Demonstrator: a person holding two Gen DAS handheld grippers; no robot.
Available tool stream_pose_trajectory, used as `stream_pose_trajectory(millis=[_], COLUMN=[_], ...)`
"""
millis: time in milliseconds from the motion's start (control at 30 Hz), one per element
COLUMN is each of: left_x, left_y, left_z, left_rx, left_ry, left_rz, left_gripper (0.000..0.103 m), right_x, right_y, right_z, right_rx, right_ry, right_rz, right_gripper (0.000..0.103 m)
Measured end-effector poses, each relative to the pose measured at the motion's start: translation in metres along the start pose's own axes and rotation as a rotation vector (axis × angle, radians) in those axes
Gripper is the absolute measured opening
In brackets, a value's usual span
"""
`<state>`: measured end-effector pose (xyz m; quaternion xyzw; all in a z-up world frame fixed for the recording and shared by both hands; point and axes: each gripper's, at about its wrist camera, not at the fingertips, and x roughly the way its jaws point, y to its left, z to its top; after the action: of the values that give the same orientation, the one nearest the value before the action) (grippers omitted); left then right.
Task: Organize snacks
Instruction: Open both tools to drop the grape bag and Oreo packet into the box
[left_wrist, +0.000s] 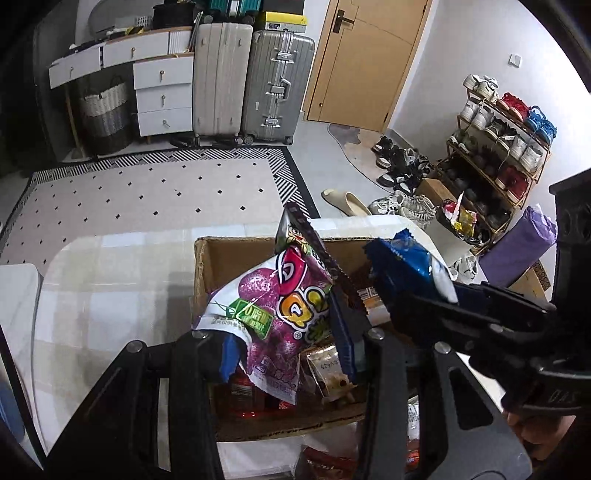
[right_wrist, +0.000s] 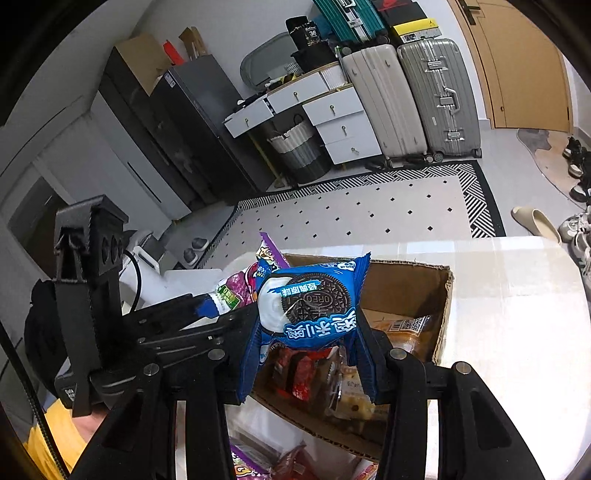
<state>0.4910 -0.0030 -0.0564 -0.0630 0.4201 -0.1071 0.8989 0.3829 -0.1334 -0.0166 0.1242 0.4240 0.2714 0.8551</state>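
My left gripper (left_wrist: 284, 343) is shut on a purple gummy-candy bag (left_wrist: 280, 295), which it holds over an open cardboard box (left_wrist: 236, 247) on the table. The bag's top sticks up past the box's far wall. My right gripper (right_wrist: 308, 354) is shut on a blue Oreo packet (right_wrist: 310, 310), also above the box (right_wrist: 406, 280). The two grippers sit close side by side. In the left wrist view the right gripper (left_wrist: 399, 295) and its Oreo packet (left_wrist: 402, 262) are just right of the purple bag. In the right wrist view the left gripper (right_wrist: 210, 308) comes in from the left.
Red packets (right_wrist: 299, 373) and a clear snack pack (left_wrist: 332, 373) lie inside the box. More snack packs (right_wrist: 295, 461) lie on the light tablecloth (left_wrist: 110, 288) in front of it. Beyond the table are a dotted rug (left_wrist: 147, 192), suitcases (left_wrist: 277, 85) and a shoe rack (left_wrist: 495, 147).
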Motion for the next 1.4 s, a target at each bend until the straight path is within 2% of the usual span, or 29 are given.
stream_pose_trajectory(millis=[333,433,467,500,533,567,700,867,1000,1067,1133,1267,1400], left_x=[0.015,0.018,0.019,0.019,0.018,0.015,0.011,-0.003,-0.021,-0.031,-0.038,-0.057,-0.077], left_y=[-0.006,-0.011,-0.013,-0.015,-0.018,-0.019,-0.019,-0.013,-0.007,-0.004,-0.003,-0.005,-0.007], left_z=[-0.014,-0.021,-0.022,-0.023,-0.025,-0.027,-0.032,-0.036,-0.037,-0.039,-0.038,-0.043,-0.047], left_rx=[0.004,0.021,0.029,0.038,0.048,0.057,0.057,0.040,0.040,0.040,0.044,0.078,0.078], left_ry=[0.029,0.034,0.032,0.028,0.028,0.028,0.016,0.001,-0.015,-0.020,-0.021,-0.066,-0.072], left_rz=[0.004,0.007,0.008,0.012,0.020,0.024,0.020,0.034,0.053,0.062,0.070,0.139,0.120], left_gripper=[0.040,0.041,0.042,0.049,0.064,0.067,0.067,0.068,0.073,0.078,0.078,0.078,0.079], right_x=[0.002,0.005,0.005,0.005,0.006,0.006,0.005,0.009,0.009,0.007,0.004,-0.005,-0.022], right_y=[-0.002,-0.009,-0.012,-0.014,-0.017,-0.020,-0.023,-0.030,-0.023,-0.019,-0.016,-0.015,-0.009], right_z=[-0.011,-0.013,-0.013,-0.013,-0.013,-0.013,-0.014,-0.015,-0.016,-0.017,-0.018,-0.023,-0.028], right_rx=[-0.001,0.031,0.042,0.053,0.069,0.081,0.079,0.127,0.080,0.066,0.056,0.052,0.036], right_ry=[0.035,0.046,0.050,0.055,0.058,0.062,0.070,0.090,0.088,0.081,0.068,0.051,0.026], right_rz=[-0.063,-0.055,-0.053,-0.045,-0.035,-0.032,-0.044,0.002,-0.035,-0.034,-0.029,-0.023,-0.024], right_gripper=[0.045,0.045,0.045,0.045,0.045,0.045,0.045,0.046,0.050,0.052,0.052,0.052,0.052])
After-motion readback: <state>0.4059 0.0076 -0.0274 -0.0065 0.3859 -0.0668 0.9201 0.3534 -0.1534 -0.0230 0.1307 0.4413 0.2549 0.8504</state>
